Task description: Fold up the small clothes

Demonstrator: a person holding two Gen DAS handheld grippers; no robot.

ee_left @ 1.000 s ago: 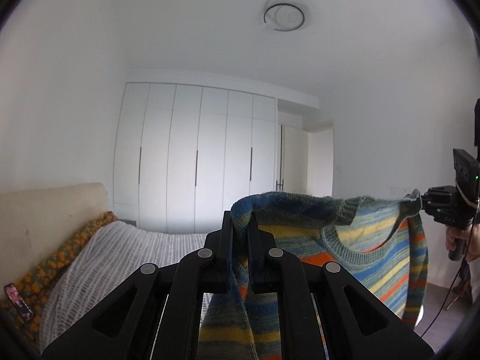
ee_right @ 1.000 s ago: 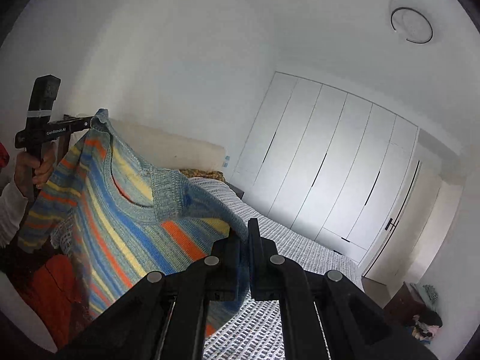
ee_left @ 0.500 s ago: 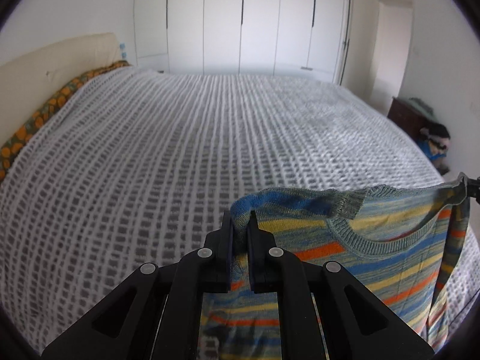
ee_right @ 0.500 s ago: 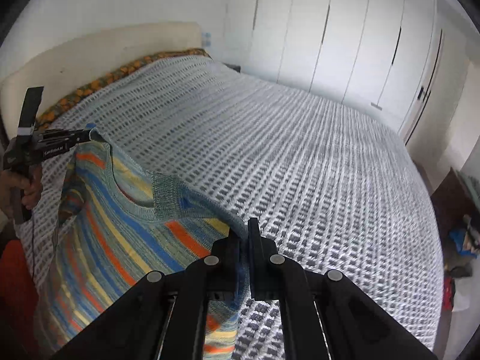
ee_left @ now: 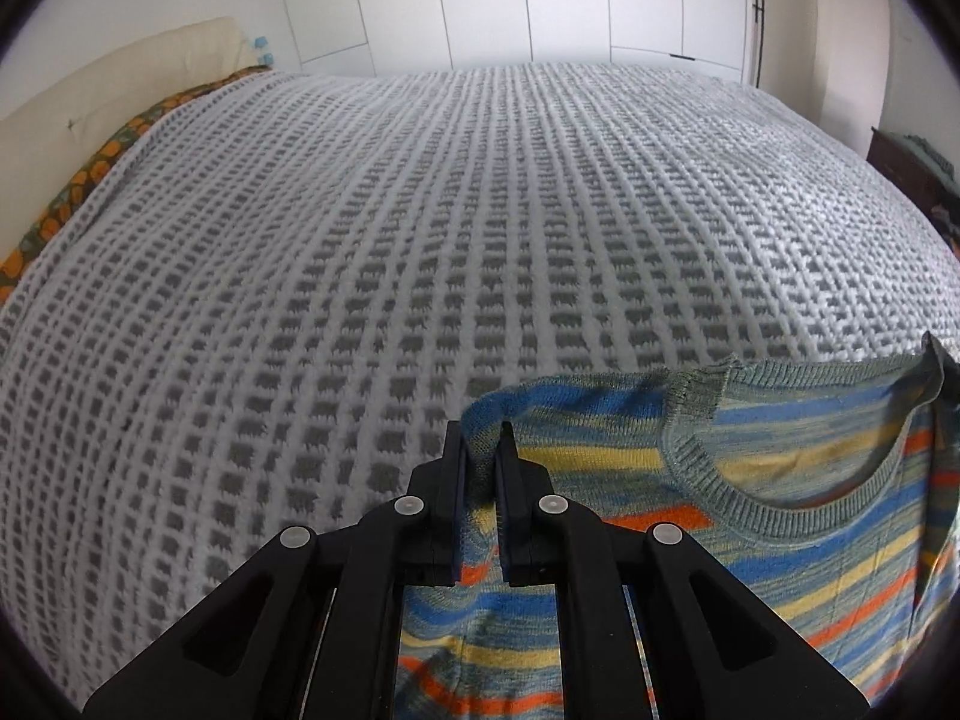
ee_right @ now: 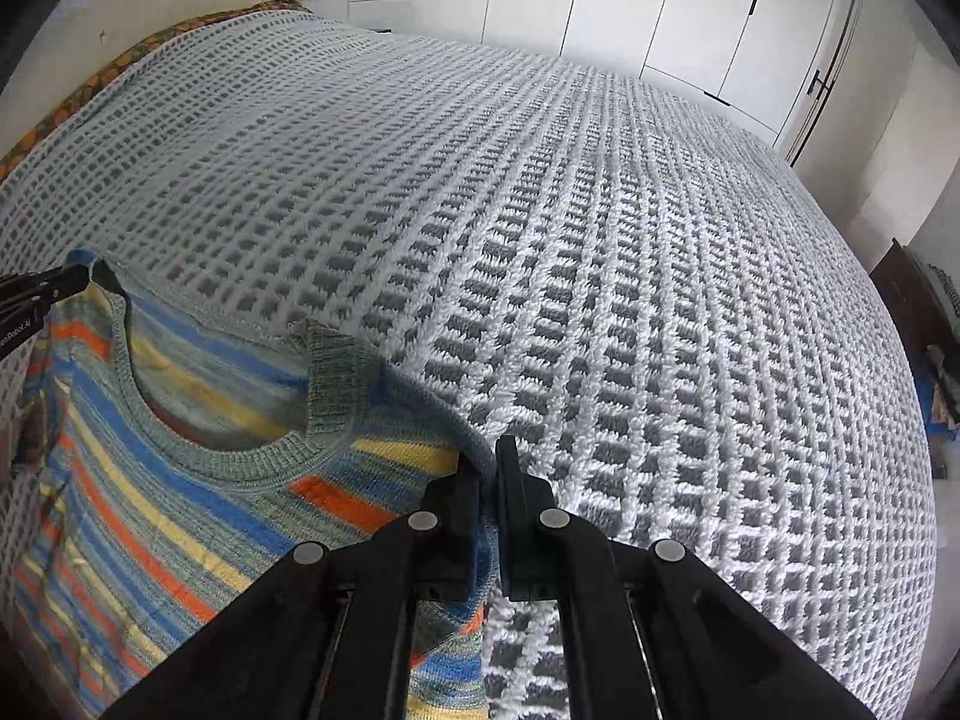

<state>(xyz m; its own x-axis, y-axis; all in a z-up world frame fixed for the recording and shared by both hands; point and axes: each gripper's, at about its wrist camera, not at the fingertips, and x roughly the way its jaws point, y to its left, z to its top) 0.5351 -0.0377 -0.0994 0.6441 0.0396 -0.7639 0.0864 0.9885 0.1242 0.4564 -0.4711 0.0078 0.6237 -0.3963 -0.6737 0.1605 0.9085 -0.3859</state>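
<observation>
A: Over the bed's near edge: striped knit sweater in blue, yellow, orange and grey-green [ee_left: 798, 516] hangs spread between both tongs, collar up, lower part draped at 6 o'clock in both wrist views.

B: Left tongs [ee_left: 480, 450]?

A: Left shoulder fabric sits between the jaws. They've just been opening, small gap showing, cloth still in it. Pads no longer look pressed on the knit.

B: Right tongs [ee_right: 487, 468]?

A: Clamped on the other shoulder, jaws nearly together with the fabric pinched between. In the right wrist view the left tongs show at 9 o'clock, at the sweater's far shoulder corner.

B: Surroundings?

A: White-and-grey waffle-weave bedspread [ee_right: 600, 270] covers the bed, fills most of both views. Beige headboard [ee_left: 108, 84] at 10 o'clock, orange-patterned fabric strip [ee_left: 90, 174] along it. White wardrobe doors [ee_right: 630, 6] at 12 o'clock.
</observation>
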